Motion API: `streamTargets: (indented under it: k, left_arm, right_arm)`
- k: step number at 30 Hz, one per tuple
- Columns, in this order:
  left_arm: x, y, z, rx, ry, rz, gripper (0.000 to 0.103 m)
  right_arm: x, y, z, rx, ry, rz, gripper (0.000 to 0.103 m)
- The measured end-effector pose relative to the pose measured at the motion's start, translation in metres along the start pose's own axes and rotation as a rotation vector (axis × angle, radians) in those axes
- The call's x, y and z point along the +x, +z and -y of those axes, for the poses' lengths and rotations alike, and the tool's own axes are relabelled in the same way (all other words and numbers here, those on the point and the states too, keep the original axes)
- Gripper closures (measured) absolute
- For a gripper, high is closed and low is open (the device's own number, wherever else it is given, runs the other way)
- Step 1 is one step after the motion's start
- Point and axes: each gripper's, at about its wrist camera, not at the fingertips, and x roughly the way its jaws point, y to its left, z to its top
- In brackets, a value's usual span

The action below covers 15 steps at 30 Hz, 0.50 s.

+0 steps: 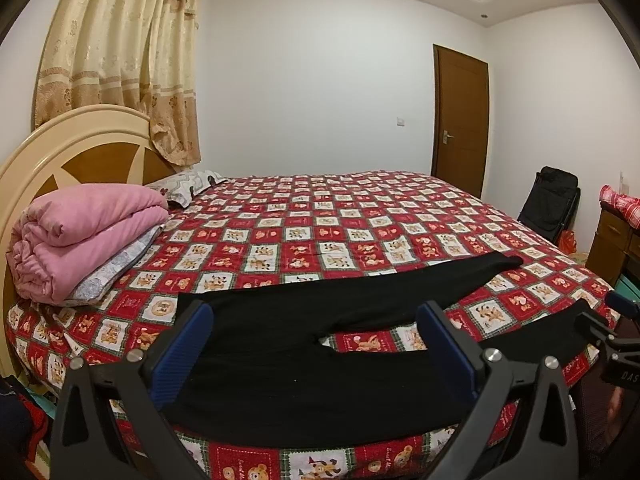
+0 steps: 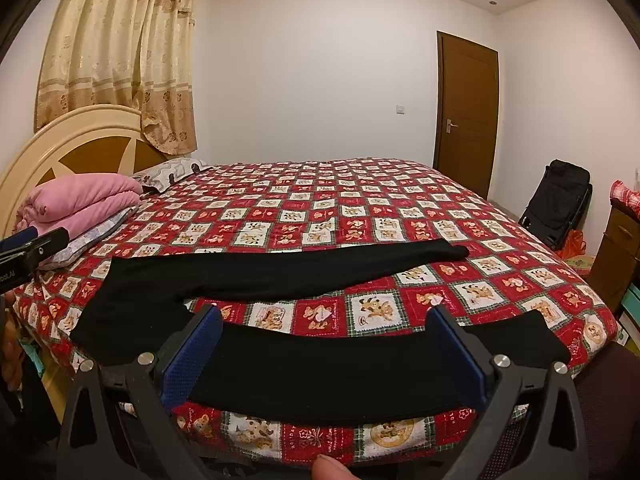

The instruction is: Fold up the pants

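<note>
Both jaws stand wide apart with nothing gripped. From the left gripper [image 1: 316, 344], blue pads frame the waist end of black pants [image 1: 320, 380], which lie flat along the near edge of a bed [image 1: 360, 216] covered in a red patchwork sheet. From the right gripper [image 2: 324, 344], the pads frame 1 leg lying along the bed's edge; the other leg angles away across the sheet, so the 2 legs spread in a V. A folded pink quilt [image 1: 88, 236] rests by the headboard [image 1: 72, 148]. What may be a fingertip [image 2: 332, 468] shows at the bottom edge.
</note>
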Motion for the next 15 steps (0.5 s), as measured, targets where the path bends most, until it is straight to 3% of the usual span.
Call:
streamTargets:
  k: [15]
  left_arm:
    - [0.0021, -0.0013, 0.0011, -0.007, 0.005, -0.008, 0.0]
  right_arm:
    - [0.004, -0.0015, -0.0008, -0.006, 0.0, -0.017, 0.001]
